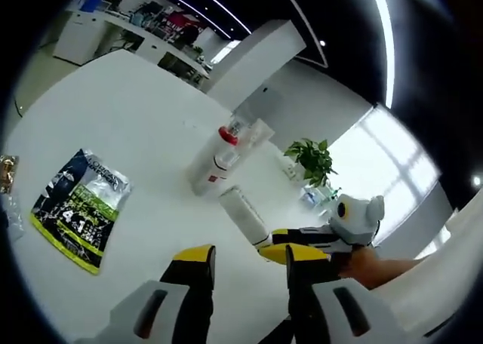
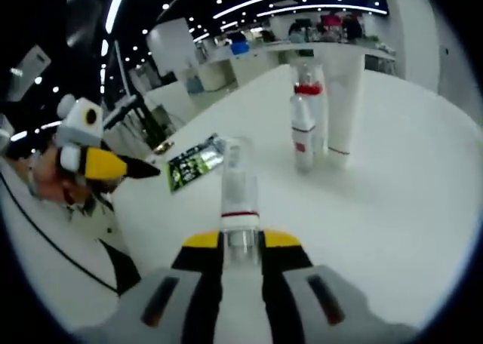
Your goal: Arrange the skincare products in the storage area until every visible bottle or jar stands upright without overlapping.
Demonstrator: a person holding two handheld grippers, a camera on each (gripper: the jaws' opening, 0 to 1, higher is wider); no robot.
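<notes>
My right gripper (image 2: 241, 242) is shut on the base of a white bottle (image 2: 239, 197) with a red ring and a clear cap. The bottle points away along the jaws and hangs tilted over the white table (image 2: 407, 208). In the left gripper view that bottle (image 1: 243, 214) sticks out leftwards from the right gripper (image 1: 278, 244). Beyond it, a red-collared bottle (image 2: 304, 129) (image 1: 224, 154) and a tall white tube (image 2: 343, 106) stand upright side by side. My left gripper (image 1: 249, 265) is open with nothing between its fingers, just short of the held bottle.
A black, green and yellow sachet (image 1: 79, 208) (image 2: 192, 163) lies flat on the table to the left. A small golden item (image 1: 7, 174) sits at the table's left edge. The left gripper (image 2: 128, 167) appears at the left of the right gripper view. A potted plant (image 1: 313, 159) stands beyond the table.
</notes>
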